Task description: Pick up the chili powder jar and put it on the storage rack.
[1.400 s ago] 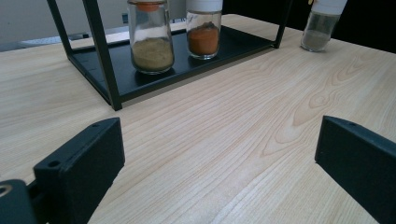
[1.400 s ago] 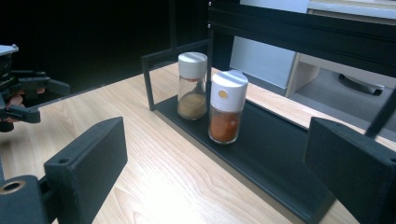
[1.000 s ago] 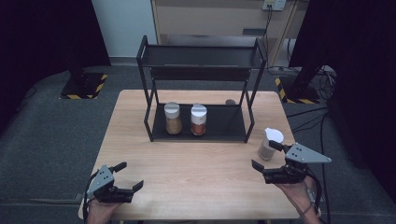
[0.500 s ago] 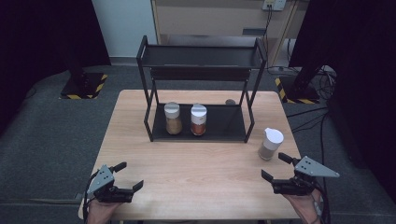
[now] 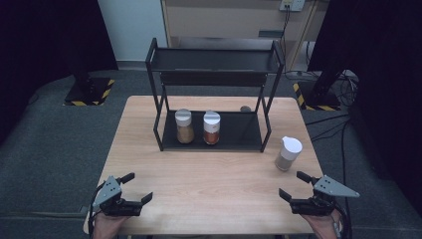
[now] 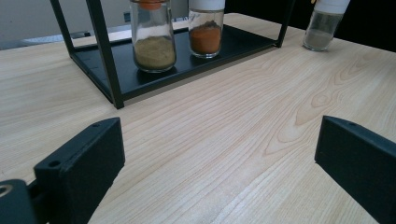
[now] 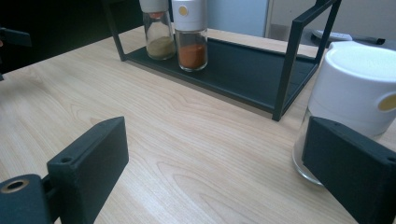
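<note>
I sit at a wooden table (image 5: 214, 179) with a claw in each hand, both resting at the near edge. My right claw (image 5: 297, 185) has its jaws spread apart and holds nothing; my left claw (image 5: 134, 186), at the near left, is also spread and empty. A spice jar with a white cap (image 5: 288, 153) stands alone on the table, just beyond my right claw and right of a black two-tier rack (image 5: 214, 94). Two similar jars (image 5: 198, 127) already stand on the rack's lower shelf. I judge the step in hand to be reaching for the lone jar. Next I must move the right claw forward until its jaws flank the glass, then close.
</note>
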Tool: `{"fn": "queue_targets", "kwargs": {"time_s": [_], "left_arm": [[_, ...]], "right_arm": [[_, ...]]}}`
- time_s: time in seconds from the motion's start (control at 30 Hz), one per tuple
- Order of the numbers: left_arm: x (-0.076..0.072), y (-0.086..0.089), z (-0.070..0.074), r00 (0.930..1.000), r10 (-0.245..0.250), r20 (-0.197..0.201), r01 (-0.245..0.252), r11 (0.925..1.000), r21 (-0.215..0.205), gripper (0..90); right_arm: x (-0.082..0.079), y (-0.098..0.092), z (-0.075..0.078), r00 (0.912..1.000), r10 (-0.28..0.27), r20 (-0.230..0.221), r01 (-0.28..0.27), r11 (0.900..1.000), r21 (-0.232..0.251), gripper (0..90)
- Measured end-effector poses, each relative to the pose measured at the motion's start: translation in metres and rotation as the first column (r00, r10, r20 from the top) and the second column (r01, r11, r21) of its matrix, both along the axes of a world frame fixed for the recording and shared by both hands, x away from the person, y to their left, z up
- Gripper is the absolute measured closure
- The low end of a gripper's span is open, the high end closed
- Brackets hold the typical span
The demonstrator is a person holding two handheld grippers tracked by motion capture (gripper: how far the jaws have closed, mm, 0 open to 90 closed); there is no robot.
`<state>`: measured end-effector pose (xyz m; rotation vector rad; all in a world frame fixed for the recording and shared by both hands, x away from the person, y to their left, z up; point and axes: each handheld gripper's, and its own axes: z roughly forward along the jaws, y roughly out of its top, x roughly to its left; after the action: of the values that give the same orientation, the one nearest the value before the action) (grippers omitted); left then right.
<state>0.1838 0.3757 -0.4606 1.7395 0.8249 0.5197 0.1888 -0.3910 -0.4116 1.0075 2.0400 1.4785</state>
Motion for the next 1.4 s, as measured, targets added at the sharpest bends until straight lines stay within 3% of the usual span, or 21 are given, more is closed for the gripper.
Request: {"fn": "queue_targets", "kwargs": {"time_s": [1.4], "left_arm": [[0.0003, 0.0001, -0.0005, 0.9999, -0.006, 0.008, 0.006, 1.0, 0.003, 0.8]], "right_arm": [[-0.0029, -0.002, -0.0078, 0.9994, -0.021, 0.027, 0.021, 1.0, 0.009, 7.5]]}}
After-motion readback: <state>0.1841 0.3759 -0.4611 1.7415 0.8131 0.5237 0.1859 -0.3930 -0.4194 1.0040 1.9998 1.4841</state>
